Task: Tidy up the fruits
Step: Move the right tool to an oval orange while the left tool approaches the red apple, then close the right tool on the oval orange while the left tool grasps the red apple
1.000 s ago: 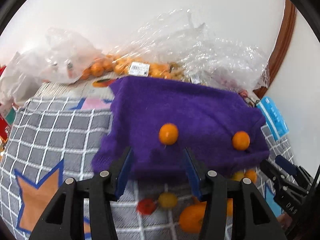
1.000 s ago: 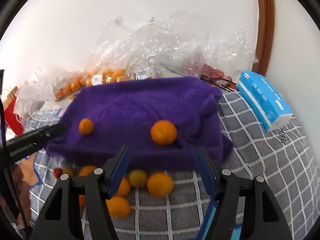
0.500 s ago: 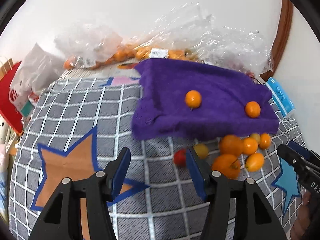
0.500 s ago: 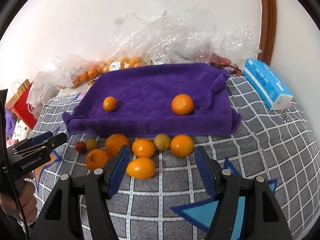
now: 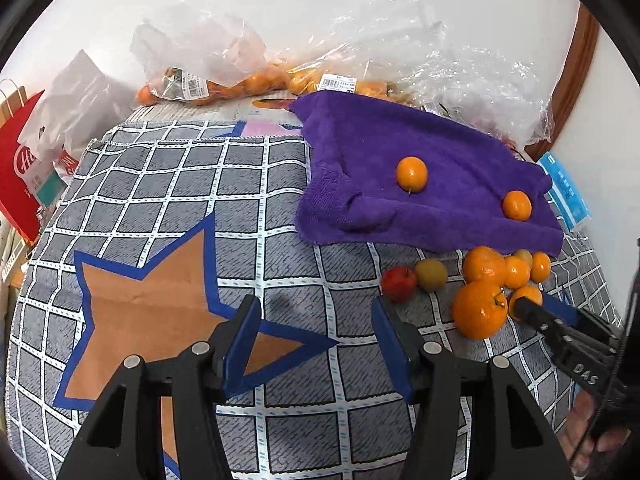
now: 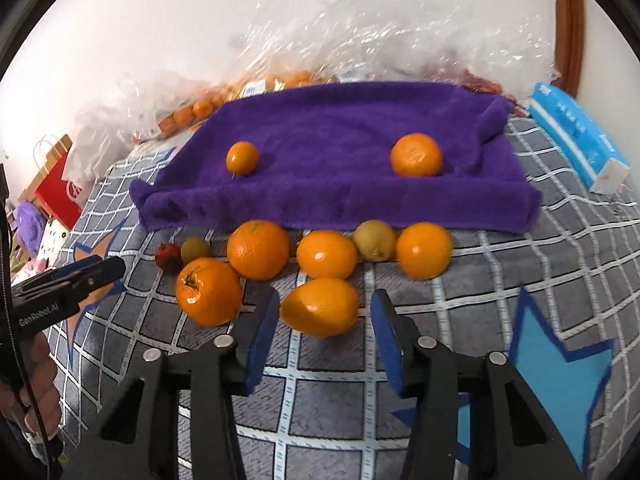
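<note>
The right gripper [image 6: 322, 322] hangs over the checked cloth [image 6: 500, 280] that covers the bench, its blue-padded jaws closing with an oval orange fruit [image 6: 320, 307] lying between them; a gap shows on both sides, so the pads are not yet pressing it. The left gripper [image 5: 316, 330] sits lower left of the fruit cluster, jaws released and parted over bare cloth by the tip of an orange star [image 5: 160, 304] printed on it, with nothing between them.

Just beyond the oval fruit a loose row runs along the near edge of a purple towel [image 6: 340, 128]: a small red fruit [image 6: 168, 257], a small yellow-green fruit [image 6: 195, 250], a stemmed orange [image 6: 208, 293] nearest the left gripper, a large orange [image 6: 258, 250], a smooth orange [image 6: 326, 254], a yellowish fruit [image 6: 375, 240] and a round orange [image 6: 424, 250]. Several of these touch one another.

On the towel, well apart, rest a small orange [image 6: 242, 158] toward its left and a bigger orange [image 6: 417, 155] toward its right.

At the bench's far edge, against the wall, lie clear plastic bags [image 6: 360, 32] holding more small oranges. A blue tissue pack [image 6: 576, 136] lies by the far right corner, and a red paper bag [image 5: 20, 168] stands off the left edge.
</note>
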Demonstrator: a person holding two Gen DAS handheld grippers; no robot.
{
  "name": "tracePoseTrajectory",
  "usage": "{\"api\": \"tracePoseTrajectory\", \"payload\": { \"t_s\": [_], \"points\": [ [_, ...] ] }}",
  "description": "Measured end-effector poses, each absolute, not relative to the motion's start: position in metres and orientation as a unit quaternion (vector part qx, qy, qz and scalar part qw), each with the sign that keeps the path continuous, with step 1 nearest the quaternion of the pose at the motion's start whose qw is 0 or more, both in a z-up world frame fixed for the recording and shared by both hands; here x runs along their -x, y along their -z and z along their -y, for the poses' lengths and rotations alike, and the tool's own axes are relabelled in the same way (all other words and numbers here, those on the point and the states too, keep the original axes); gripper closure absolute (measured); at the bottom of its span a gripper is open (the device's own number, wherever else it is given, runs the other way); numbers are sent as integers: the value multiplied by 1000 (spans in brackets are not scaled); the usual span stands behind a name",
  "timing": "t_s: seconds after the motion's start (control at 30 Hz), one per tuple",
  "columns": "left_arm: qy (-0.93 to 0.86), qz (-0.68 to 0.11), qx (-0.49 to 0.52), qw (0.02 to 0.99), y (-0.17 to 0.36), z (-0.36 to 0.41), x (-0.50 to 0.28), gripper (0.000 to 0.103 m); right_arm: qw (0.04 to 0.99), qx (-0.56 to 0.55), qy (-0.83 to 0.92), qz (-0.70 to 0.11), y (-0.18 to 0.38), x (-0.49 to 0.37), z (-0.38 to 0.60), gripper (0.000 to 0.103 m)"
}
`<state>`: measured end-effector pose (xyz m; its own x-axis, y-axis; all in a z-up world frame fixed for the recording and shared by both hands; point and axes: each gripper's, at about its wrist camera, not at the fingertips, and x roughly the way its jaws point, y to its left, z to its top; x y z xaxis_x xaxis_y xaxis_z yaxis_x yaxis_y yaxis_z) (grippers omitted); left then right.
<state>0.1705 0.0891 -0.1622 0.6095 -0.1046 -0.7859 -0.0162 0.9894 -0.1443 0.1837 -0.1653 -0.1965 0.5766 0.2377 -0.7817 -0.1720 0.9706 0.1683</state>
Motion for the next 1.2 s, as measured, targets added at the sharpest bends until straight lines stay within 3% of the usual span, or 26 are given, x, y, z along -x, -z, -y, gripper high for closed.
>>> {"api": "tracePoseTrajectory", "payload": {
  "t_s": [0.23,0.33,0.57,1.0,1.2],
  "points": [
    [47,-449,76,889,167,-80,-176,48,887,-18,-119,-446,206,-192,154,56],
    [62,-448,70,889,168,-71,-178,48,886,-25,-131,-444,204,-193,156,64],
    [84,-445,60,890,173,-51,-182,48,889,-24,-125,-440,199,-181,175,64],
    [82,-428,-3,900,179,-21,-190,79,891,-33,-116,-437,205,-169,198,64],
    [84,-424,-7,902,178,-18,-189,79,893,-33,-115,-435,205,-168,197,64]
  ]
}}
